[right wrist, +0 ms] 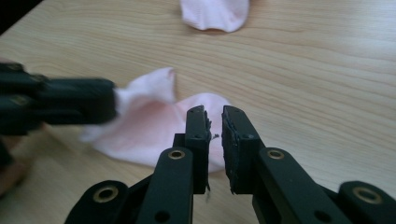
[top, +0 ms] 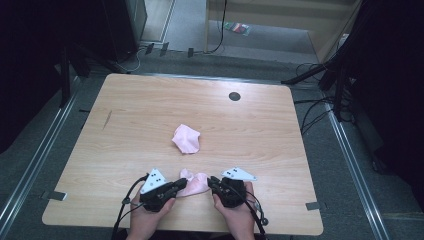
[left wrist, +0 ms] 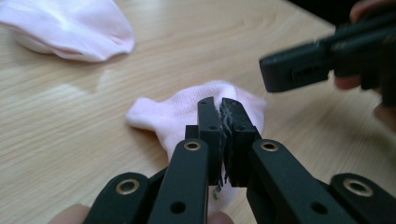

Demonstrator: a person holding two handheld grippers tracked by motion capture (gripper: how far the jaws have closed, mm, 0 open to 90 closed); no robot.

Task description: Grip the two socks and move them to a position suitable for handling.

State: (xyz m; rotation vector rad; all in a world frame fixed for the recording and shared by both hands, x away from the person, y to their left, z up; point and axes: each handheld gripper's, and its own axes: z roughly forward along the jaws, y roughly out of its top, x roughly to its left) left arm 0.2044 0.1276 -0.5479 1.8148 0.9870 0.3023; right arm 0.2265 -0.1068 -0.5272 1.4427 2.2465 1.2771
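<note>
Pink sock near table edge: left gripper jaws clamped on it; right gripper jaws slightly apart

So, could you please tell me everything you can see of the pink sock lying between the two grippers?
The pink sock is a small, soft, pale knit piece lying crumpled near the table's front edge. The left gripper has its jaws shut on one end, lifting a fold of fabric. The right gripper hovers at the other end, jaws slightly apart. A second pink sock lies apart, farther back.
</note>
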